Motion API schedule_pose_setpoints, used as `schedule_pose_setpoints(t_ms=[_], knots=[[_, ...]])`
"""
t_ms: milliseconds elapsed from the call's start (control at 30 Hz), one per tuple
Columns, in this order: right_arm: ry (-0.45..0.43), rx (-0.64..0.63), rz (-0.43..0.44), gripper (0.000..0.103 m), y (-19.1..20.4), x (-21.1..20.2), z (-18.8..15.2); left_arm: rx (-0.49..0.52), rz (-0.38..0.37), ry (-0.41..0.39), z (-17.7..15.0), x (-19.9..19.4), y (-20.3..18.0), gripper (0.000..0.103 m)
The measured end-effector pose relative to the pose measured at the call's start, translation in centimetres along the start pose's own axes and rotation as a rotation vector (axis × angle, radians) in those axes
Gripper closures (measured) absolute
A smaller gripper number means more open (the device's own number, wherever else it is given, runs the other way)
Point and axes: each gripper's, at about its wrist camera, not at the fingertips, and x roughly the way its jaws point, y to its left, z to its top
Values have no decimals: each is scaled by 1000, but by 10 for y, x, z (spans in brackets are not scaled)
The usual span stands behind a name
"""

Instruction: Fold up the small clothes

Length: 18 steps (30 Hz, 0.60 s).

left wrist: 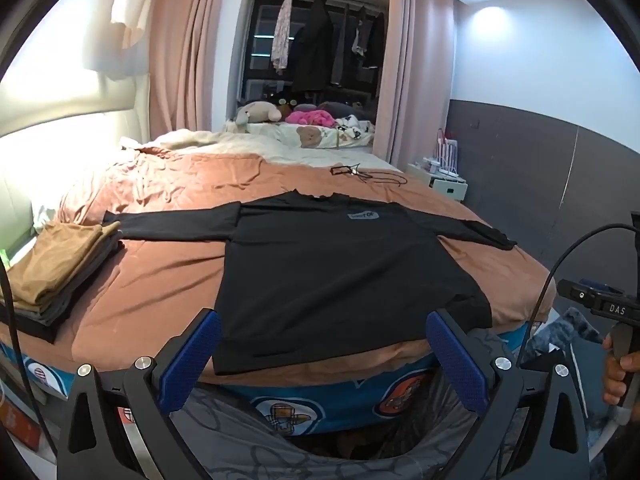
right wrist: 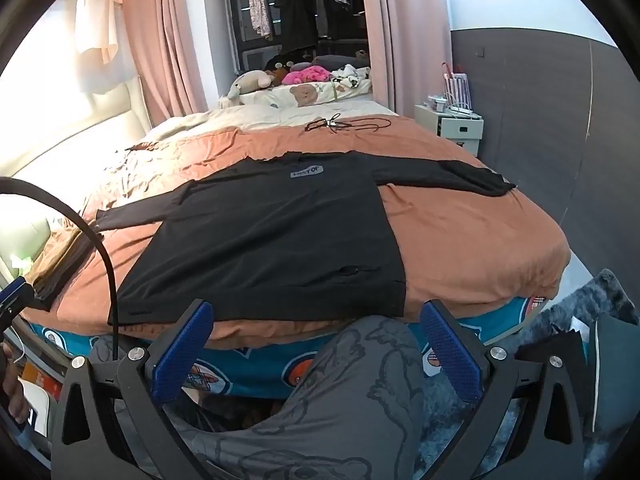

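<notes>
A black long-sleeved shirt (left wrist: 328, 264) (right wrist: 280, 236) lies flat on the bed, front up, sleeves spread out to both sides, hem at the near edge. My left gripper (left wrist: 323, 322) stands open just short of the hem, blue pads wide apart with nothing between them. My right gripper (right wrist: 322, 308) is open too, hovering before the hem's right corner, empty. In the left wrist view the right gripper's body (left wrist: 600, 304) shows at the right edge, held by a hand (left wrist: 618, 372).
A stack of folded clothes (left wrist: 60, 268) sits on the bed's left side. The brown bedspread (left wrist: 160, 280) is rumpled farther back, with a black cord (left wrist: 360, 174) on it. Plush toys (left wrist: 260, 114) lie at the far end. A white nightstand (right wrist: 460, 128) stands right. A person's patterned grey trouser leg (right wrist: 352, 392) is below.
</notes>
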Motion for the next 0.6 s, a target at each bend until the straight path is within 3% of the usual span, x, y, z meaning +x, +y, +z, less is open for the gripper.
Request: schedule_pose_setpoints(t_ms=[600], knots=[[-47, -12, -33, 0, 1, -11, -4, 3, -25, -12, -4, -6, -4, 0]])
